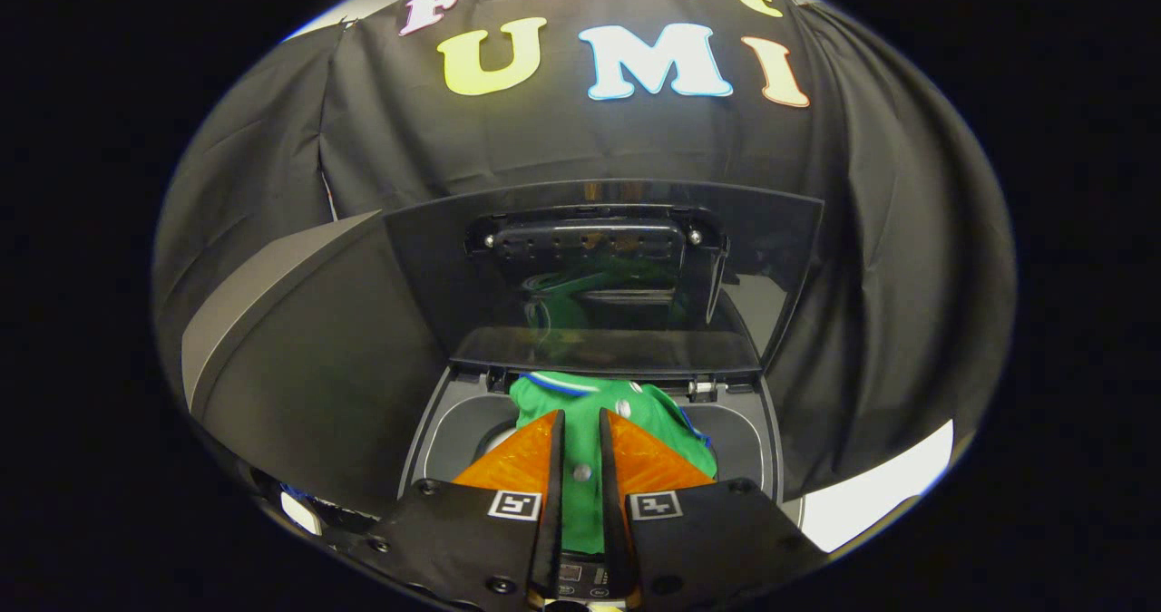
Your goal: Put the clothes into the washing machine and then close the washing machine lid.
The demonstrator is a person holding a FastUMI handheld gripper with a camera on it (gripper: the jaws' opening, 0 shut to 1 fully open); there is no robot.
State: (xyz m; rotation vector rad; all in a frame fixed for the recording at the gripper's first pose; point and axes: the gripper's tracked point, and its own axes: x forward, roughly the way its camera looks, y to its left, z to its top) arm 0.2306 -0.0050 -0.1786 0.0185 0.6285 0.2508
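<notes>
I have the gripper [580,417] poised over the open mouth of the washing machine [453,431], its two fingers drawn close with only a narrow slot between them, and a strip of the green garment [658,412] runs through that slot. From here I judge the fingers are pinching the cloth, though I cannot see the contact faces well enough to swear both press on it. The garment, green with a blue and white trim at its far edge, is bunched in the tub opening just ahead of and beneath the fingertips, spreading more to the right than the left, with a small pale button on it near the right finger. The lid [780,258] stands raised at the far side, leaning back toward the booth's dark wall, and its glossy underside throws back a green reflection of the cloth. The step in hand, as I read it, is lowering the garment fully into the tub. To do it well I would carry the fingers down toward the middle of the opening before letting go, so no fold drapes over the rim [434,417] where the lid would trap it; the right side deserves the most care, since the cloth lies closest to the rim there. Then I would back away clear of the hinge before reaching for the lid. Counting: one garment, one machine, one lid, one gripper with two fingers.
</notes>
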